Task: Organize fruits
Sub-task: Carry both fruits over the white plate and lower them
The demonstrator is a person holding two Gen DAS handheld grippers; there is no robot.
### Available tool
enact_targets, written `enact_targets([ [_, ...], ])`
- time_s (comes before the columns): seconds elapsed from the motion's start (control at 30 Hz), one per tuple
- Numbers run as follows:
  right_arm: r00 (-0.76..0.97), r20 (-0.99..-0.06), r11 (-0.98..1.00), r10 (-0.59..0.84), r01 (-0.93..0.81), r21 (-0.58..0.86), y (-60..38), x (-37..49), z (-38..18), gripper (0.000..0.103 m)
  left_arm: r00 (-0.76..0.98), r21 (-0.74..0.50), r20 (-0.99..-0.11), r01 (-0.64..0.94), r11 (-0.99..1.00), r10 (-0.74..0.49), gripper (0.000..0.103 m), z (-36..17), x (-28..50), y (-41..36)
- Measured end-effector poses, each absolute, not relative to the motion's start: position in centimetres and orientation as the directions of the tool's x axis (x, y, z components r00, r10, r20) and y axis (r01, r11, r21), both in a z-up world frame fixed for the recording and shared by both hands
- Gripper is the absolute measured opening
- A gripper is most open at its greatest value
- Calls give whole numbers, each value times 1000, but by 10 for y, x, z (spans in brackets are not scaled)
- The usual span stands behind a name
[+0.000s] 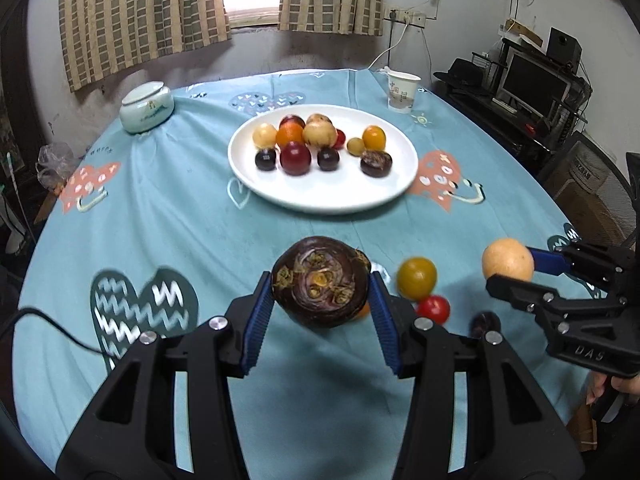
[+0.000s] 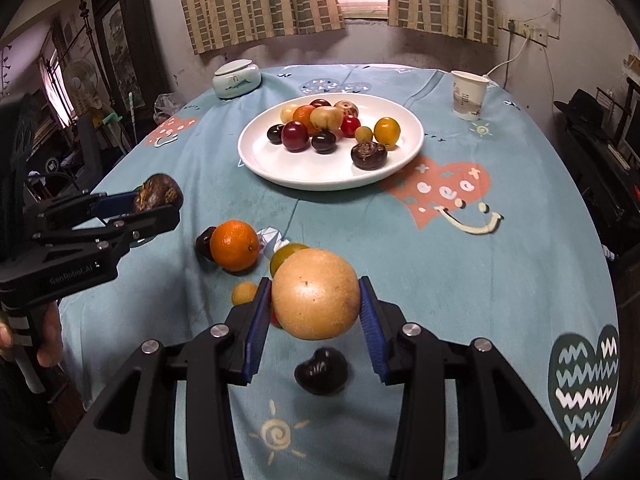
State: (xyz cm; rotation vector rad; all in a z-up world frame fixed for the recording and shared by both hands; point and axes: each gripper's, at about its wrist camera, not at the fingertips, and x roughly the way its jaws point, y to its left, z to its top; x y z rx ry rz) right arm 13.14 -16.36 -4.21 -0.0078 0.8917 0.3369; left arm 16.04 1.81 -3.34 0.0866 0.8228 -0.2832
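Several loose fruits sit near the surface's front edge; left tongs clamp a dark water chestnut, right tongs hold a tan round fruit.

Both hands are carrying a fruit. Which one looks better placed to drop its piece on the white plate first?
Left, narrowly, as a judgement: in its view the white plate lies straight ahead of the dark fruit; the right's tan fruit seems slightly off-line.

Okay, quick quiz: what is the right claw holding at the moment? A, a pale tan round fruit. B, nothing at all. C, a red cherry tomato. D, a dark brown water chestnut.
A: in the right wrist view, the right claw is shut on the pale tan round fruit, held above the tablecloth; the dark water chestnut sits in the left claw.
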Motion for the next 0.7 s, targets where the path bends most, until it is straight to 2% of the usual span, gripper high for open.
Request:
enact_targets([
  [0.3, 545, -767, 920, 339, -362, 149, -133, 234, -25, 43, 597, -46, -775, 273, 961, -206, 49, -18, 277, 19],
  [0.47, 520, -798, 925, 303, -361, 116, -120, 294, -43, 43, 564, -30, -809, 244, 969, -167, 49, -37, 343, 16],
  [0.7, 467, -825, 903, 318, -414, 114, -96, 327, -67, 43, 541, -21, -825, 259, 966, -163, 49, -52, 376, 10],
])
